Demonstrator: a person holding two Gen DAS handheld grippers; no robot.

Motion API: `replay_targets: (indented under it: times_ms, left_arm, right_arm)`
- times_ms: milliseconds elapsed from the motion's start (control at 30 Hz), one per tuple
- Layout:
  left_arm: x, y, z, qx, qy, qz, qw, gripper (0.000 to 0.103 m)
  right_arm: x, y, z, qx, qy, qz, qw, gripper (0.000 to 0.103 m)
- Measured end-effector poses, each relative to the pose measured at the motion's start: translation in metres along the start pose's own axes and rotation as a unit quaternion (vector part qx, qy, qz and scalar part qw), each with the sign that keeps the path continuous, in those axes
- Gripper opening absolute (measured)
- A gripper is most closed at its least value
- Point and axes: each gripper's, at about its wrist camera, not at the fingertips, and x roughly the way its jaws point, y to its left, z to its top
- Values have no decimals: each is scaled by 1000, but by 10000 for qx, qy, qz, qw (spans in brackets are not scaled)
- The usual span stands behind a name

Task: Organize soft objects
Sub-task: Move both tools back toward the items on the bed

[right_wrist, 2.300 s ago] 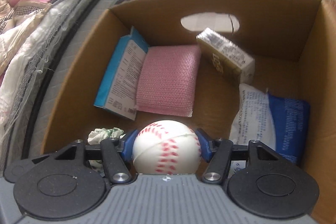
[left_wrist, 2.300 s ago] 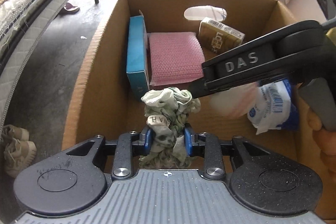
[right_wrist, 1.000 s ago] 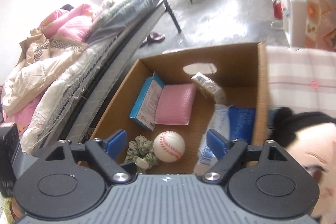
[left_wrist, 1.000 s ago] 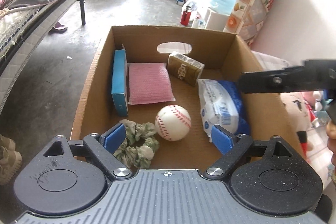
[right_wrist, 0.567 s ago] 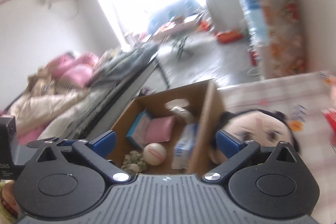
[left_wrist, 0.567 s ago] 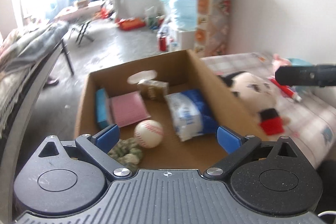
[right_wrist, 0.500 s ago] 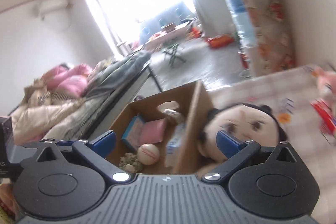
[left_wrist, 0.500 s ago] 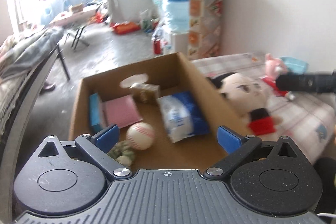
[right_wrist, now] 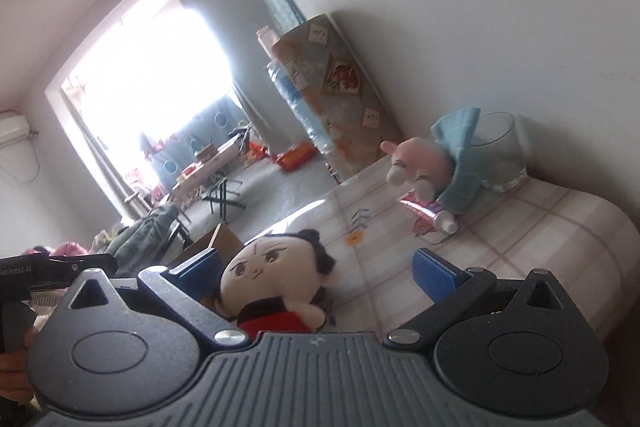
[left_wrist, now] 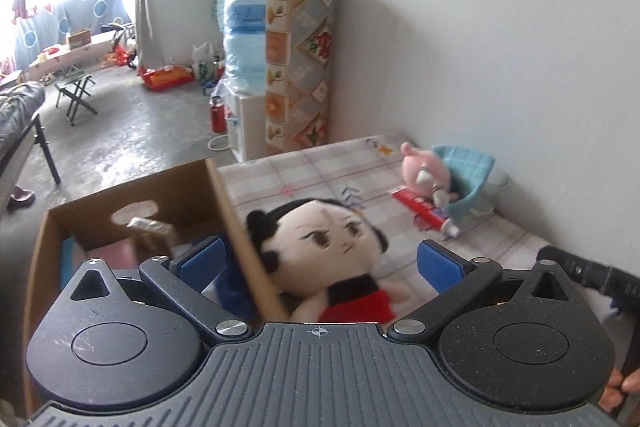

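Observation:
A black-haired plush doll in a red dress lies on the checked cloth, leaning against the right wall of the cardboard box. My left gripper hangs open above it, empty. In the right wrist view my right gripper is also open and empty, with the doll low between its fingers. Farther back a pink plush lies on a teal cloth beside a glass and a red tube. The box holds a brown carton and a pink pad.
A white wall runs along the far side of the cloth. A patterned cabinet and a water dispenser stand past the cloth's end. A bed frame and bare concrete floor lie left of the box.
Both grippers let go in the box, the left of a scrunchie, the right of a baseball. Both opened wide, rose and swung right from the box toward the doll on the cloth.

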Motion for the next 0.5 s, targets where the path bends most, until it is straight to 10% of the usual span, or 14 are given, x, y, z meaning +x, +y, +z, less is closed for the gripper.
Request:
replay_targets:
  times_ms: [500]
  left_arm:
    - [83,-70,51,97,477,-227,9986,103]
  right_arm:
    - [28,-65,20,370,-628,-657,9952,100]
